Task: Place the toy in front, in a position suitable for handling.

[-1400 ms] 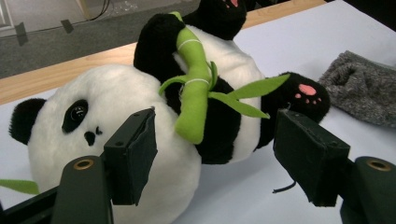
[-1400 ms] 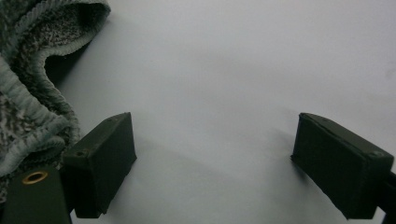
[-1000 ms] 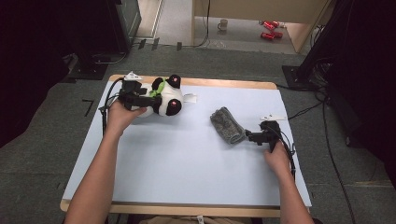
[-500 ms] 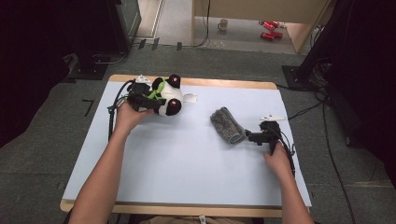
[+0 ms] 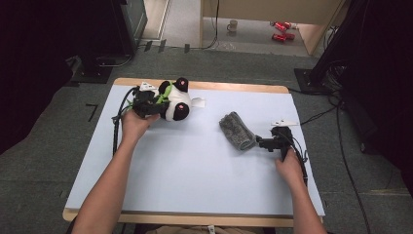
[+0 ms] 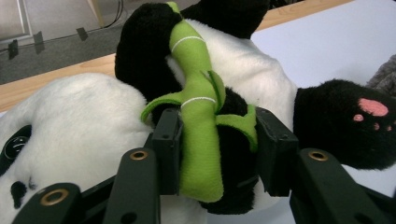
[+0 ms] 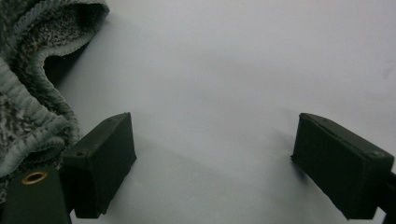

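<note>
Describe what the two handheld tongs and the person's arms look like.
Both tongs, left and right, are black, with blocky rectangular pads and brass-ringed holes. Each carries a small pale plate on top and trails a black cable. The forearms are bare, with no sleeves in sight.

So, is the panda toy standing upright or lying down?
Lying down. The panda toy rests on its side on the table, one pink-padded paw pointing sideways.

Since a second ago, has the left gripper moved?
Yes. The left gripper has slid toward the table's far edge, onto the toy panda, its jaws just closing on the green stalk.
</note>
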The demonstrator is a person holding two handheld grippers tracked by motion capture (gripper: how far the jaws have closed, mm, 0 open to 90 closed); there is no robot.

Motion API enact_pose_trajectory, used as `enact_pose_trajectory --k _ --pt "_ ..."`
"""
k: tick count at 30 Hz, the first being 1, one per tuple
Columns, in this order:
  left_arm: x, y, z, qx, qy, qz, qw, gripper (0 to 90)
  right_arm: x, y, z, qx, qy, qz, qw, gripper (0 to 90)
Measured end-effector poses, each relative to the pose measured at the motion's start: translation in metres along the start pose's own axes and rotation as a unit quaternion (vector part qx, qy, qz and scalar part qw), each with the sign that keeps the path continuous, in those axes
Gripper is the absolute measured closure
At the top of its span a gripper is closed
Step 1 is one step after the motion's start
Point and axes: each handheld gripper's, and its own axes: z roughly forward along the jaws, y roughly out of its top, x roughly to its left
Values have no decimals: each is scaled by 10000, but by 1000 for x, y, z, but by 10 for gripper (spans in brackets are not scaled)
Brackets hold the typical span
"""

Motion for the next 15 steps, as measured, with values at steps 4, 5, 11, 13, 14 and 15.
enact_pose_trajectory --k 4,5,11,13,14,15 --pt "-1 3 -3 50 -30 -149 9999 629 0 0 0 -1 1 1 10000 123" --pt "-1 4 -4 100 -39 -170 9998 637 0 0 0 -1 1 2 10000 123" --pt "-5 10 -11 206 -206 -250 9993 663 0 0 0 0 2 1 10000 123" --pt "-8 11 -14 272 -244 -182 9992 664 0 0 0 2 1 3 10000 123" --pt "-9 12 -15 296 -252 -166 9991 664 0 0 0 5 1 6 10000 123" --pt "-12 13 -18 327 -263 -141 9990 664 0 0 0 4 0 5 10000 123"
